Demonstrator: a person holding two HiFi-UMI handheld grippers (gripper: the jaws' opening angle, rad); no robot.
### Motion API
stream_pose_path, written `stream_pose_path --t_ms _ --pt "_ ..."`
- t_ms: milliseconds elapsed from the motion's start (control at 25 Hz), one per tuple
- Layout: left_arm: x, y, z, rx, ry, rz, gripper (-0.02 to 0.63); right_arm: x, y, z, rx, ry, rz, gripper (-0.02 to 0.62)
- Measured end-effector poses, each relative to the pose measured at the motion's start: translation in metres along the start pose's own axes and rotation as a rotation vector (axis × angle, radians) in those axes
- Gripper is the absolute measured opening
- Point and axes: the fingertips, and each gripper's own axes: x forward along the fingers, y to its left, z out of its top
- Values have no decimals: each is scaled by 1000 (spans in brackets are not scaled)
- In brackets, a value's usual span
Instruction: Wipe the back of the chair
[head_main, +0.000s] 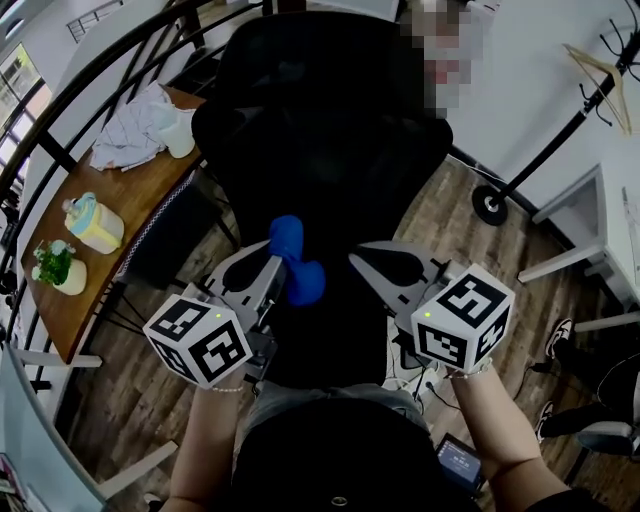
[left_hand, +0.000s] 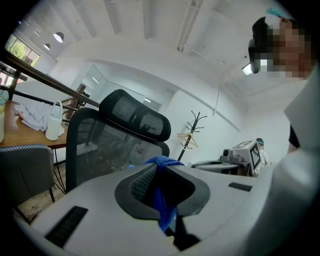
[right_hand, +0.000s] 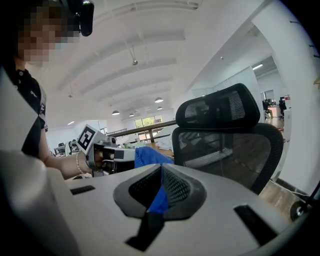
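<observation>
The left claw (head_main: 270, 272) is pinched shut on a bunched blue cloth (head_main: 298, 272), which bulges out past its jaws just in front of the black mesh back of the chair (head_main: 320, 120). The right claw (head_main: 362, 260) has its jaws drawn together, with a sliver of blue showing in the slit between them, and in the head view it sits just beside the cloth without touching it. Both claws point at the chair back, which stands beside the wooden tabletop (head_main: 110, 205).
</observation>
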Motion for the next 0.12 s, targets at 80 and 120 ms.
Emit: stream_pose_path --t_ms 80,120 --pt "1 1 -2 -9 -4 2 34 0 0 0 -8 11 4 31" --pt "2 2 -2 -14 -8 2 34 0 -1 0 -12 16 5 29"
